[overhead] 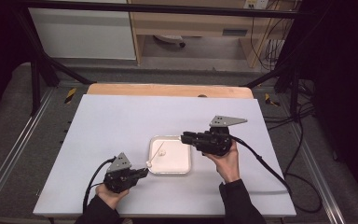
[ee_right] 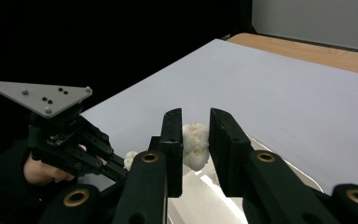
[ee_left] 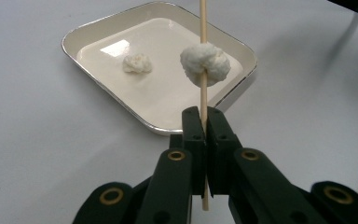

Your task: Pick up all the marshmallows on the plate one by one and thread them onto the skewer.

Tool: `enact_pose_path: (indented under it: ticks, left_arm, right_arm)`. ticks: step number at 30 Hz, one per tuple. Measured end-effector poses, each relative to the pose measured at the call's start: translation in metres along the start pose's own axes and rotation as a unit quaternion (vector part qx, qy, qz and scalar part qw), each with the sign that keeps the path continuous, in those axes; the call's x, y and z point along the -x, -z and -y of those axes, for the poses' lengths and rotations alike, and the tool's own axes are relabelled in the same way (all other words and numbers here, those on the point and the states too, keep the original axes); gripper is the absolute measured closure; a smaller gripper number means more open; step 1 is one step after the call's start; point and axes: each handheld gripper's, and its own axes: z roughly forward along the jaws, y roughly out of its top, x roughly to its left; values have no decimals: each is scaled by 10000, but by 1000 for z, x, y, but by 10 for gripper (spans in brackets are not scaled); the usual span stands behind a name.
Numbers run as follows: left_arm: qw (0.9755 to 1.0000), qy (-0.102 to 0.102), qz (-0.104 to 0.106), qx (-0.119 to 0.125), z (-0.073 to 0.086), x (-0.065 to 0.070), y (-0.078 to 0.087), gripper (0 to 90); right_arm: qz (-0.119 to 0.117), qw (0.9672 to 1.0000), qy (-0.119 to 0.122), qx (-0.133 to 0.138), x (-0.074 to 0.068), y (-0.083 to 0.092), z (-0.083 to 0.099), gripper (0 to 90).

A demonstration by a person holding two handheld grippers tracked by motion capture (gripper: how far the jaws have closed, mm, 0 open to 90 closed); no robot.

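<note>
We find a thin wooden skewer (ee_left: 203,42) clamped between the jaws of the left gripper (ee_left: 204,122), which are pressed tight on its lower end. From the left gripper view it rises straight up past the jaw tips, and a white dough-like lump (ee_left: 205,64) is threaded on it a little way above them. In the high view the skewer (overhead: 155,153) slants away from the left gripper (overhead: 142,173) and out over the near left corner of the tray (overhead: 182,164), with its lump (overhead: 148,163) at the tray's near edge.

A second white lump (ee_right: 195,144) sits between the jaws of the right gripper (ee_right: 196,140). The jaws stand at a narrow gap with the lump filling most of it; we cannot tell whether the pads actually press on it. In the high view the right gripper (overhead: 184,137) reaches in over the tray's far right corner, its grey plate (overhead: 226,121) on top.

A third, smaller lump (ee_left: 137,63) lies loose on the tray floor, beyond the left gripper's jaws and off to their left. The tray is shallow, square and white with a metal rim (ee_left: 107,95), and it rests on the white tabletop (overhead: 116,121), between the two hands.
</note>
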Motion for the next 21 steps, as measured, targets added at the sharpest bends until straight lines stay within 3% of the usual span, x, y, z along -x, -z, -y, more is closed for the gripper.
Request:
enact_pose_path:
  ticks: [21]
  left_arm:
    - [9997,-212,128,68,-2,10,-1,880]
  right_arm:
    - [-471,9978,-454,51,4,-29,3,758]
